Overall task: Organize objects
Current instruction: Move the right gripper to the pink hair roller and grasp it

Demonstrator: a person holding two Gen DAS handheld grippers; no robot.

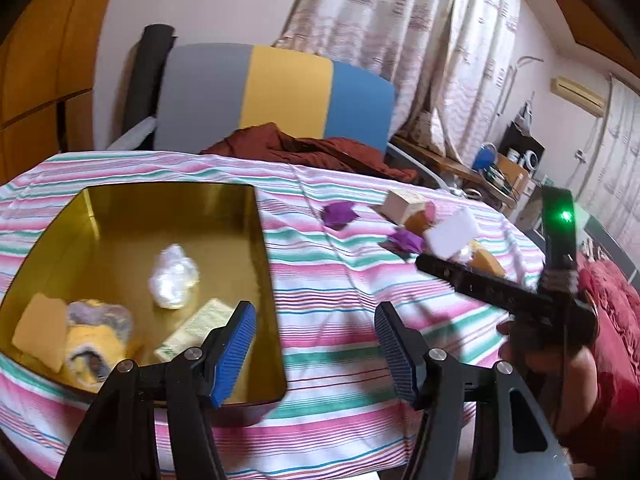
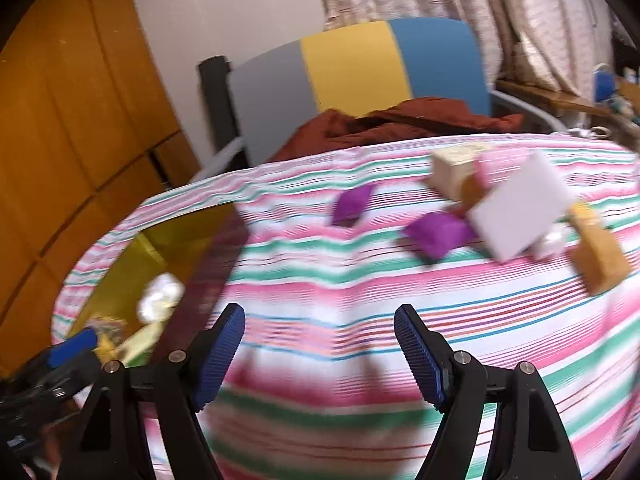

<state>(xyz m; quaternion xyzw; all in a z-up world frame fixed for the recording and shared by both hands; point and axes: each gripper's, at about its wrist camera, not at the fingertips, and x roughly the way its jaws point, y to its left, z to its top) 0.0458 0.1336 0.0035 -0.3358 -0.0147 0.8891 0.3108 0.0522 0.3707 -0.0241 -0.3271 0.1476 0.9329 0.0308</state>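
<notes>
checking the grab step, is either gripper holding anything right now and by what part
Nothing is held. The left gripper and the right gripper both stand open with only the striped cloth showing between their jaws.

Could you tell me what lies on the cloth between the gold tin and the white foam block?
Two crumpled purple wrappers on the striped tablecloth, clearest in the right wrist view.

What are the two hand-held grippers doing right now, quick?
Left hand-held gripper: open, holding nothing.
Right hand-held gripper: open, holding nothing.
</notes>
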